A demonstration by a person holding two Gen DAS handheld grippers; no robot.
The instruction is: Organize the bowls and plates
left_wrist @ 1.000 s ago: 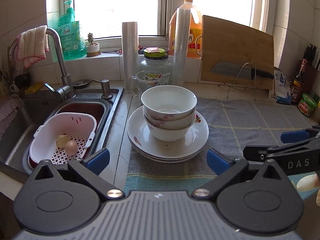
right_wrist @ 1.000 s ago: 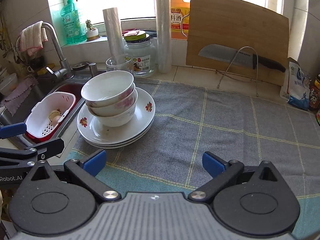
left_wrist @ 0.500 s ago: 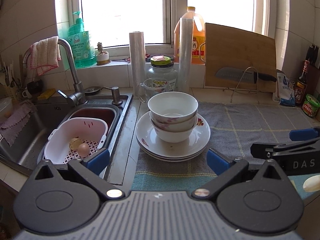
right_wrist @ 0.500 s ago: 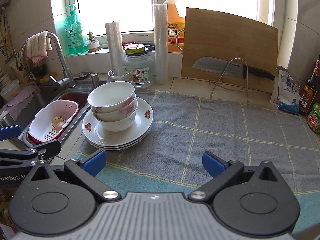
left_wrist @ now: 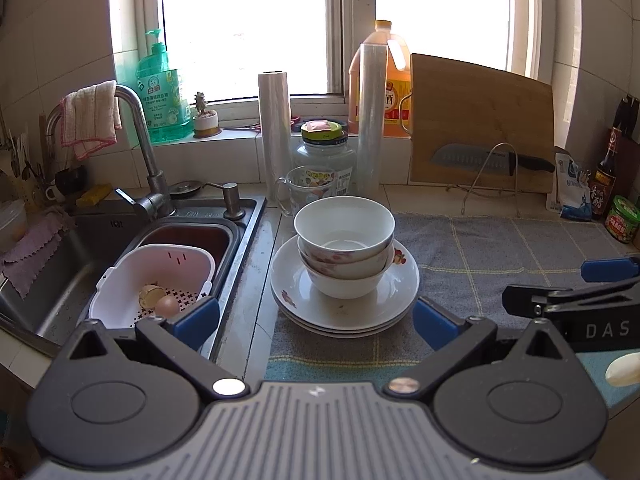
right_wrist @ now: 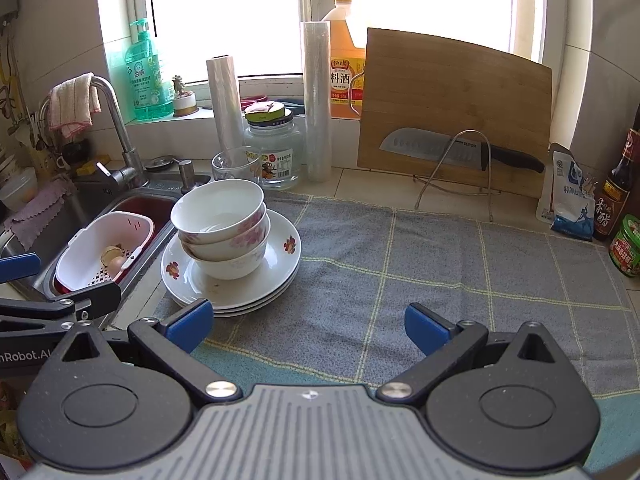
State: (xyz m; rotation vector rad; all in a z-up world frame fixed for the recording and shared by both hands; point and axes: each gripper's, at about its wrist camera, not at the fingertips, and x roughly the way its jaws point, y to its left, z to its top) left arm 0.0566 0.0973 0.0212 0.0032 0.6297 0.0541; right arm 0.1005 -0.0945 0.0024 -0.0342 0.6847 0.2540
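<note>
White bowls (left_wrist: 345,248) sat nested on stacked plates (left_wrist: 344,304); sorting appeared complete. Left gripper (left_wrist: 316,320) and right gripper (right_wrist: 306,320) jaws were wide open, empty.

Strong daylight comes through the large window (left_wrist: 256,28) at the top of both frames, and its panes are overexposed to pure white. The tall orange plastic bottle (right_wrist: 344,60) on the sill glows because the light passes through it. The stacked white porcelain bowls (left_wrist: 344,240) at the centre show soft highlights on the rims. Straight lines bend near the edges, and the corners are dark. The focus is sharp at the centre.
</note>
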